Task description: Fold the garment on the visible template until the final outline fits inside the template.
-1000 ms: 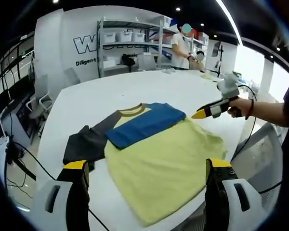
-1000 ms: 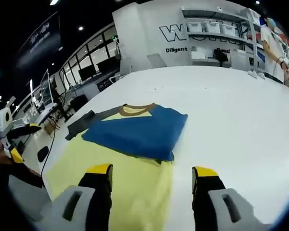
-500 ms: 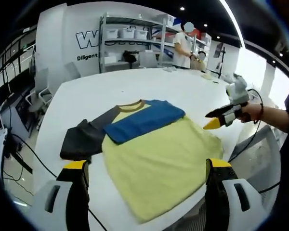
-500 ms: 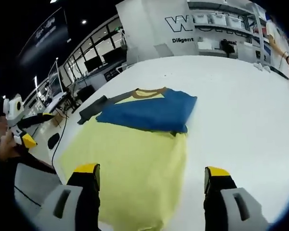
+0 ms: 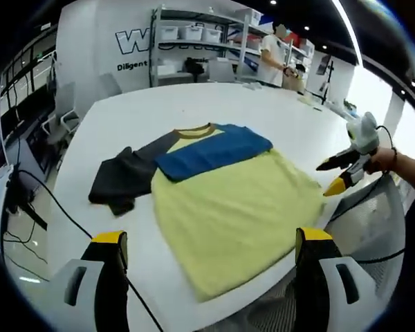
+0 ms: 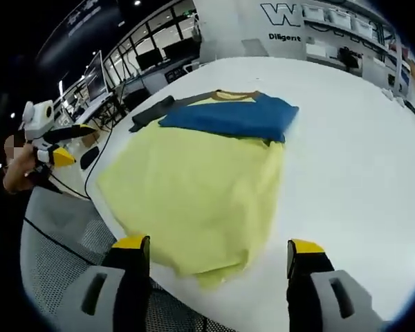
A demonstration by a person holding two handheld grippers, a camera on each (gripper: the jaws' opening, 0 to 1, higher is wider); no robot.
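Both pulled back since a second ago: left gripper and right gripper wide open, empty. Shirt at frame centre on table, collar toward top, hem toward bottom.

Shirt is soft matt cloth: yellow body, blue sleeve folded over, dark grey sleeve out to the side, light wrinkles. Table is smooth white, faint sheen. Left gripper and right gripper have grey moulded plastic jaws with yellow tips. Shelving looks like grey metal, holding pale plastic bins.
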